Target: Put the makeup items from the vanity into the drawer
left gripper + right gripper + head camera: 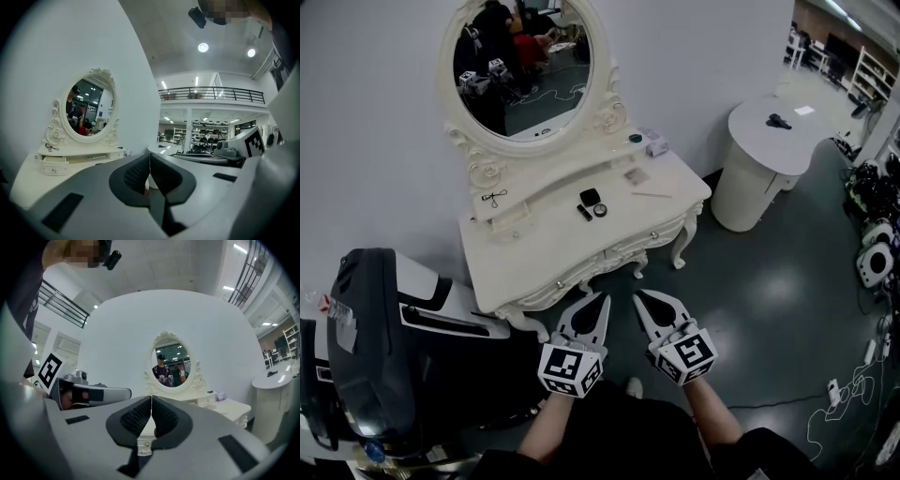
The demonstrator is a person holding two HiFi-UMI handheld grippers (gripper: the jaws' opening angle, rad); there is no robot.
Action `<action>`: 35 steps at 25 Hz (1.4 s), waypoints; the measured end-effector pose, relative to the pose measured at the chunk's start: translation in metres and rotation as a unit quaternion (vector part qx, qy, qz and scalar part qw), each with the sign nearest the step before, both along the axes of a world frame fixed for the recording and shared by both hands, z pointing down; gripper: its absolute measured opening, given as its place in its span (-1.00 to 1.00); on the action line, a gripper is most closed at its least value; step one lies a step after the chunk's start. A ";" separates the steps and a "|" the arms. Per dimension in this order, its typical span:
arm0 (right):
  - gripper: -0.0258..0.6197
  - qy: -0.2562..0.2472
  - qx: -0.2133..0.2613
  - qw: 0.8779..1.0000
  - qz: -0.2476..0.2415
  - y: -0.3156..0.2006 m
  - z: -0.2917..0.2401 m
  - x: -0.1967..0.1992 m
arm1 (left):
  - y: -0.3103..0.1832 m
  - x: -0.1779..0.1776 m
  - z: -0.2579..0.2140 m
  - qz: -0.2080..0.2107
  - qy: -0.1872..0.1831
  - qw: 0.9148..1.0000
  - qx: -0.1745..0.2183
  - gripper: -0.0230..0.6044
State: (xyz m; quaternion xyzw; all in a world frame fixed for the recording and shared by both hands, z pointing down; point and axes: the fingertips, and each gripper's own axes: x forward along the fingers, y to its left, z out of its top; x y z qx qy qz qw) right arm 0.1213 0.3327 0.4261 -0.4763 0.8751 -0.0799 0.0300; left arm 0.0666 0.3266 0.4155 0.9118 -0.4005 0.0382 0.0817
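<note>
While flat on vanity (534, 258) — black tube (584, 213), long axis toward front edge

**Both jaws closed, grippers held side by side**

Holds the left gripper (600, 302) and the right gripper (644, 298) near each other at the lower middle of the head view, not touching. Angles the tips toward one another, pointing up the frame. Presses each pair of jaws fully together, with nothing between them in either gripper view. Carries the left marker cube (570, 367) and the right marker cube (686, 356) at the rear of the grippers. Reaches up from the bottom edge with a bare left forearm (546, 431) and right forearm (712, 412).
</note>
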 end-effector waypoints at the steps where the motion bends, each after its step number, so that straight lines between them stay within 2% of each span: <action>1: -0.85 0.001 -0.001 1.000 -0.002 0.000 0.002 0.002 | 0.000 0.001 0.001 -0.002 -0.001 1.000 -0.001 -0.88; 13: -0.85 0.000 -0.020 1.000 -0.005 -0.036 0.025 0.015 | -0.037 0.013 0.020 -0.002 -0.009 1.000 -0.015 -0.88; 35: -0.84 0.015 -0.061 0.998 0.005 -0.183 0.056 -0.028 | -0.189 -0.030 0.058 0.008 0.010 0.998 -0.062 -0.88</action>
